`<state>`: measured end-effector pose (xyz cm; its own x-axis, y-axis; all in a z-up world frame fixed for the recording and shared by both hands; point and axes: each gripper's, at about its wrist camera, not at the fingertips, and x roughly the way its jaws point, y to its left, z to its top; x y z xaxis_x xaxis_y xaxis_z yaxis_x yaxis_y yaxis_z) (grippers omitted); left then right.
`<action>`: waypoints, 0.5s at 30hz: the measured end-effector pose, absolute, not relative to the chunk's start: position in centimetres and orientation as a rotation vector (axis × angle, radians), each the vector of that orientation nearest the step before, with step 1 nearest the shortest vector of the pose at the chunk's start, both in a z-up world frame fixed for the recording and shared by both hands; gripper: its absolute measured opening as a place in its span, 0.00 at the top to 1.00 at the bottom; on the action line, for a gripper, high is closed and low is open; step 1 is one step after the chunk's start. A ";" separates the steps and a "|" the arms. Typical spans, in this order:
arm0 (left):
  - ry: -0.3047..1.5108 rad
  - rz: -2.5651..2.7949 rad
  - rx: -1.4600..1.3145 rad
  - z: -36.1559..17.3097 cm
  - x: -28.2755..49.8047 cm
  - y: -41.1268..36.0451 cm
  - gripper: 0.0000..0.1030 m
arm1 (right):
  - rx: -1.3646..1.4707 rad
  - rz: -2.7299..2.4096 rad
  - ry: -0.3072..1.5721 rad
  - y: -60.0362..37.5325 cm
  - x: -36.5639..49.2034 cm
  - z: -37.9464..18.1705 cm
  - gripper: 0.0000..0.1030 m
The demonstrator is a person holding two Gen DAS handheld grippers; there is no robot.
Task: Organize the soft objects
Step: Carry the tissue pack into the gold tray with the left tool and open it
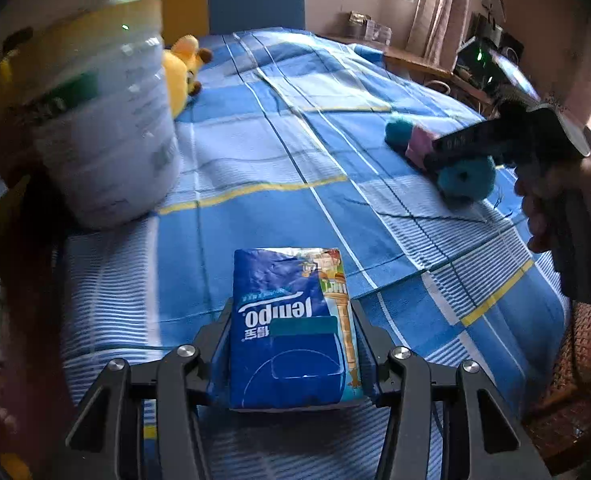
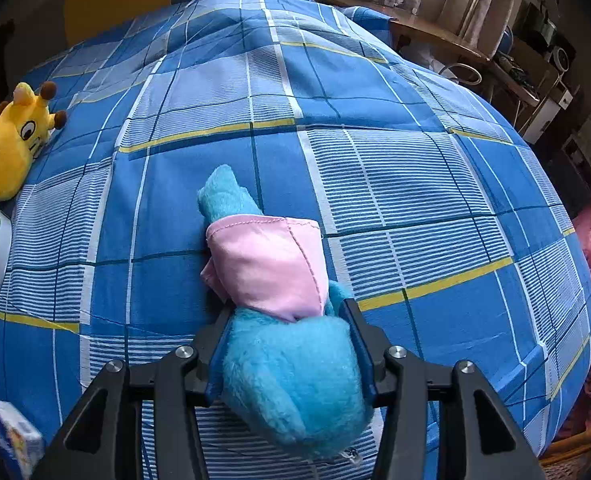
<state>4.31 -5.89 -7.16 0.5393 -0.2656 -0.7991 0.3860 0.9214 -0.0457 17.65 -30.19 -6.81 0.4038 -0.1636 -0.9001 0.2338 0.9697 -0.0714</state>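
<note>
On the bed (image 2: 335, 92), which wears a blue plaid cover with white stripes and yellow lines, we have both tools down on soft things. Our left hand-held gripper (image 1: 291, 344) straddles a blue tissue pack (image 1: 291, 328) printed with "Tempo"; the pack lies flat on the cover near the bed's close edge, lengthwise between the two fingers, and both pads sit against its long sides, so we take it as pinched. Our right hand-held gripper (image 2: 287, 344) has its fingers on either side of a blue plush toy (image 2: 291, 380) wearing a pink cloth garment (image 2: 271, 264). The fur bulges between the pads, so the toy is squeezed at its round end, while its narrower end stretches away from us across the cover. In the left wrist view we see that same toy (image 1: 467, 176) well to the right of the tissue pack, with the right tool (image 1: 495, 140) angled down onto it and a hand (image 1: 543, 208) wrapped round the grip.

A big white and pale yellow can (image 1: 103, 120) stands at the left of the bed, blurred in the left wrist view. Just behind it lies a yellow plush toy (image 2: 11, 148) with brown ear tips, touching the can's rim in the right wrist view. A wooden desk (image 2: 435, 32) with clutter stands beyond the bed by the curtains (image 1: 435, 8).
</note>
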 end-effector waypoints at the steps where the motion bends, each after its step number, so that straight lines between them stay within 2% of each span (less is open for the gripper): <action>1: 0.900 -0.379 0.160 -6.5 3.9 -5.8 0.50 | 0.063 -0.255 1.126 -30.1 17.7 -6.8 0.51; 15: 0.886 -0.353 0.115 -2.8 1.6 -3.2 0.49 | -0.026 -0.268 1.115 -29.1 17.7 -7.1 0.51</action>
